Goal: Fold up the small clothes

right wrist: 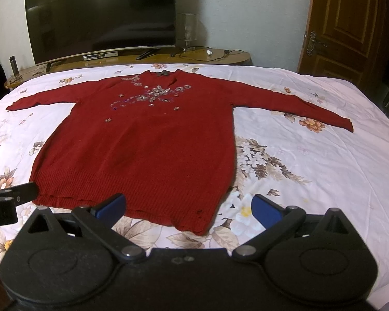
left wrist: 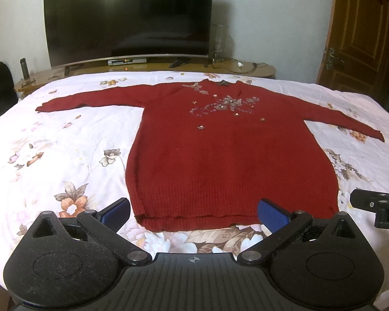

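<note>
left black gripper with blue pads [left wrist: 193, 213]: gaping wide, gripping nothing, hovering at hem | right gripper [right wrist: 186, 211]: likewise | red beaded knit sweater [left wrist: 220, 155]: lying flat on floral white bedsheet [left wrist: 51, 155]

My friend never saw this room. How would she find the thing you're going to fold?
Look at the bed in front of the big TV. Lying flat on its white flowery sheet is a dark red sweater, both sleeves spread wide. It's the only clothing there, with sparkly bead flowers across the chest.
</note>
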Demonstrator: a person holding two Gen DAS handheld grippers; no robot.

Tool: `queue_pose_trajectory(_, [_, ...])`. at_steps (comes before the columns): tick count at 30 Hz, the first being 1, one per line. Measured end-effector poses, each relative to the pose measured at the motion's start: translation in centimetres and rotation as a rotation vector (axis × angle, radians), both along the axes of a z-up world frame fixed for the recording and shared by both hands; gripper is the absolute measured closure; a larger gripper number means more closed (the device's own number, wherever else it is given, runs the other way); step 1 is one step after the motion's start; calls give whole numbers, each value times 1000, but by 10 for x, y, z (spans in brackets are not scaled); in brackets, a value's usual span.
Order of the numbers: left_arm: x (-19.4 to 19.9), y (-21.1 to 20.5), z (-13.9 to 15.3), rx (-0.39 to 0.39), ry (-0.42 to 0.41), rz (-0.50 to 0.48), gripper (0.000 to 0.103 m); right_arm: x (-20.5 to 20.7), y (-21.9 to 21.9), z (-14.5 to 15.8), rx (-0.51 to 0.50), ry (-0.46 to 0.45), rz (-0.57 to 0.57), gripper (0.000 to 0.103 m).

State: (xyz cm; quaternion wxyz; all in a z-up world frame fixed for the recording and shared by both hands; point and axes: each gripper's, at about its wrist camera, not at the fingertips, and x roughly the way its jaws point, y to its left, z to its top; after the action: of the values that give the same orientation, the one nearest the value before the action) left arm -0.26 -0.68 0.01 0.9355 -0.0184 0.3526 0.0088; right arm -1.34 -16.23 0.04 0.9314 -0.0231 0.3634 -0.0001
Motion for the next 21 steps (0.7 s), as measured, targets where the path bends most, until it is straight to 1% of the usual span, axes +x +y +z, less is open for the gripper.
queue_pose_trajectory(5, [0,-1,0,1,-3,-4,0,0,0,0,1,2,1,0])
queue_pose_trajectory(8, [2,0,6,7,-49,-26,0,1,-3,-1,3,-7,10,0])
queue_pose_trajectory(11, [12,6,13,-36,-93,-36,0,2,-9,6,18,-60,34,0])
queue_pose_trajectory(13, [27,10,15,-87,-104,-59,0,7,-22,12,48,-113,45,0])
queue_pose_trajectory(14, [37,11,16,-102,-115,-78,0,12,-29,14,65,-124,41,1])
queue_pose_trajectory(16, [60,8,16,-92,-154,-80,0,25,-51,17,124,-135,17,2])
queue_pose_trajectory(17, [73,5,16,-80,-171,-80,0,32,-64,19,150,-156,-6,3])
queue_pose_trajectory(19, [102,-5,14,-66,-188,-72,0,48,-85,23,164,-194,-62,5])
queue_pose_trajectory(21, [131,-12,8,-67,-192,-59,0,67,-107,24,173,-240,-117,2])
